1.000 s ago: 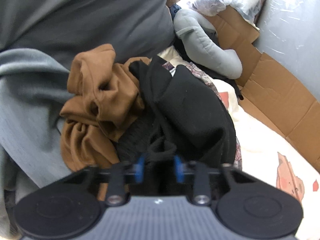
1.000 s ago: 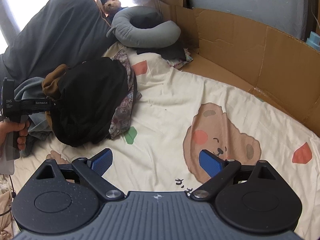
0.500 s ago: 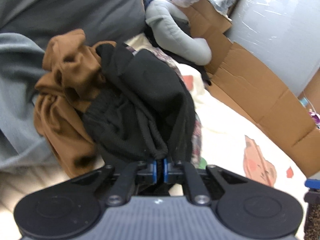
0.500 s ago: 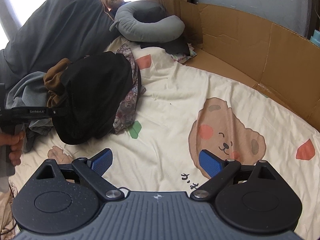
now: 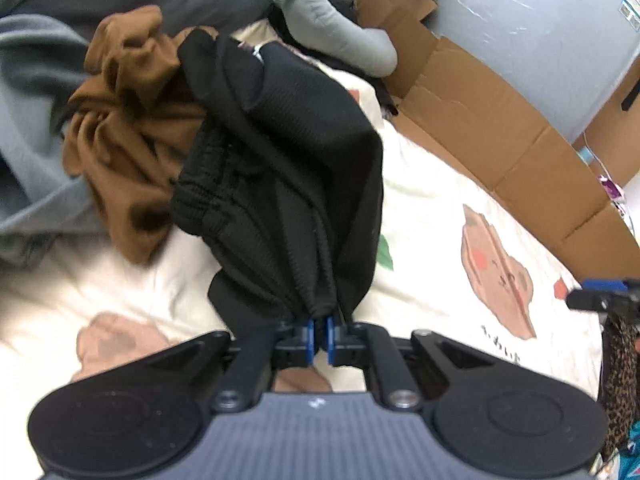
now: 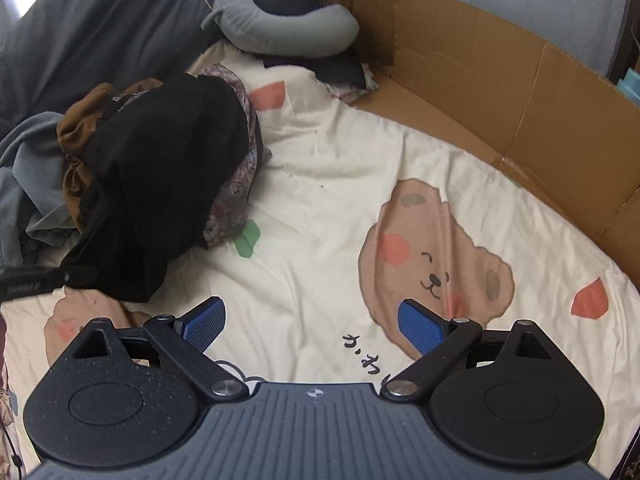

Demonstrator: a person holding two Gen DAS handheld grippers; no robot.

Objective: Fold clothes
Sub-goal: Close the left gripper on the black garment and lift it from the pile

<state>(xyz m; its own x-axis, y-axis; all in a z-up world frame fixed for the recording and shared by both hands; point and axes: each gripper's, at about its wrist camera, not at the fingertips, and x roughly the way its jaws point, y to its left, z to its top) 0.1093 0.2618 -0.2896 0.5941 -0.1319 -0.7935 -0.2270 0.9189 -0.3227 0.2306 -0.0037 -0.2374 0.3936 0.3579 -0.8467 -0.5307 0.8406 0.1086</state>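
Black knit: black garment point(image 5: 280, 168) on the cream bear-print sheet point(image 6: 340, 208), draped over the clothes pile
Left gripper point(image 5: 319, 336): pads clamped on the garment's near edge — fabric bunched between them
Right gripper point(image 6: 312, 324): jaws wide, nothing between them, above bare sheet
Pile: brown garment point(image 5: 132, 120) — touching the black one
Behind: grey neck pillow point(image 6: 280, 28), cardboard wall point(image 6: 500, 92)

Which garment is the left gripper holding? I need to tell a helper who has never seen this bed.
On the cream bear-print sheet, find the clothes pile beside the dark grey pillow. The top item is the black ribbed garment, pinched at its edge by the left gripper. The brown garment beside it lies untouched.
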